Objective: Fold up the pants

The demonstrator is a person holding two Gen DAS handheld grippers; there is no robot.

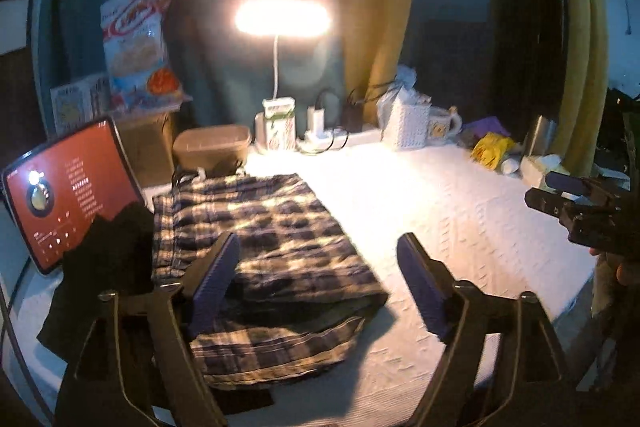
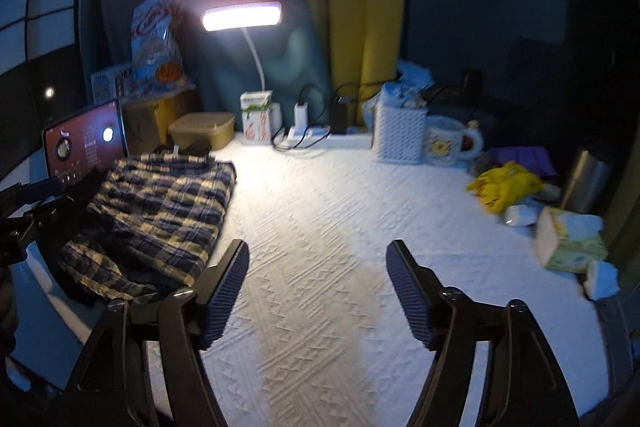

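Pants: plaid, blue and cream; folded into a layered stack on the white cover, at 10 o'clock of the table in the right wrist view, dead ahead in the left.
Neighbours: tablet just beside at 9 o'clock; dark cloth touching the near-left edge; tub at 12 o'clock beyond the waistband.
Left gripper: spread wide, empty, hovering over the stack's near edge; left finger over fabric, right finger over bare cover.
Right gripper: spread wide, empty, over bare cover, well apart from the pants.
Fabric, judged: light, soft, limp woven cotton; not slippery, not fragile; layers likely to slide or sag if lifted by one.
Loose part: lower layer sticking out at 6 o'clock, uneven with the top layer.
Hold, advised: pinch all layers at the near folded edge, one corner per gripper.
Risk, judged: catching the dark cloth with the left corner.
Focus: both views slightly blurred; hem detail not legible.
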